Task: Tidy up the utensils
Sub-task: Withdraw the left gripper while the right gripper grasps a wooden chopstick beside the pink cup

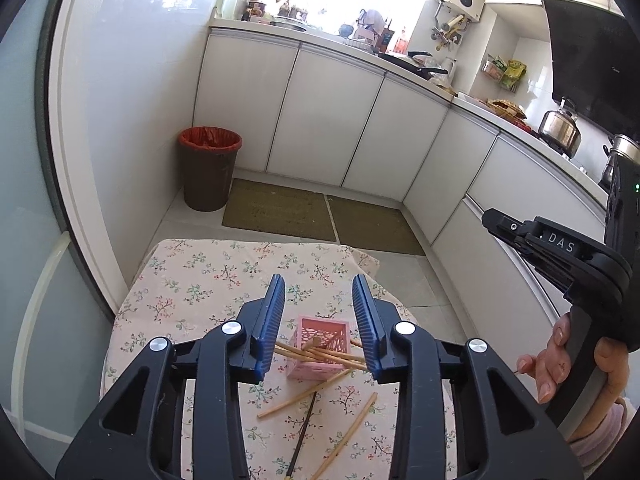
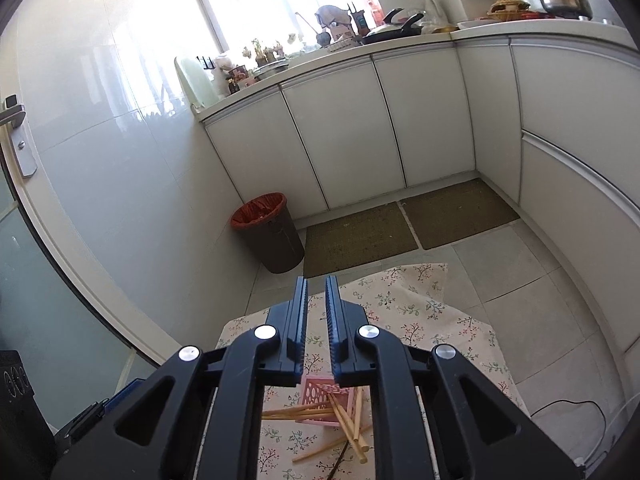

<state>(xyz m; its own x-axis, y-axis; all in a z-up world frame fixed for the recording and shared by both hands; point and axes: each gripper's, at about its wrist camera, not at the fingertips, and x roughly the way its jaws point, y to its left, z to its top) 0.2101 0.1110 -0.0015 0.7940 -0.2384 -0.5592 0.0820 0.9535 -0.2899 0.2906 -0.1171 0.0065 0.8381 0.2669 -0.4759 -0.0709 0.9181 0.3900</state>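
At lower centre, the left gripper [image 1: 319, 292] and right gripper [image 2: 316, 294] gape empty above the pink basket [image 1: 320, 346] (chopsticks [image 1: 320, 354] inside).

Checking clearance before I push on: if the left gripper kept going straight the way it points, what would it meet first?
Probably the far part of the floral tablecloth, beyond the pink basket; the open left gripper holds nothing. Depth is unclear.
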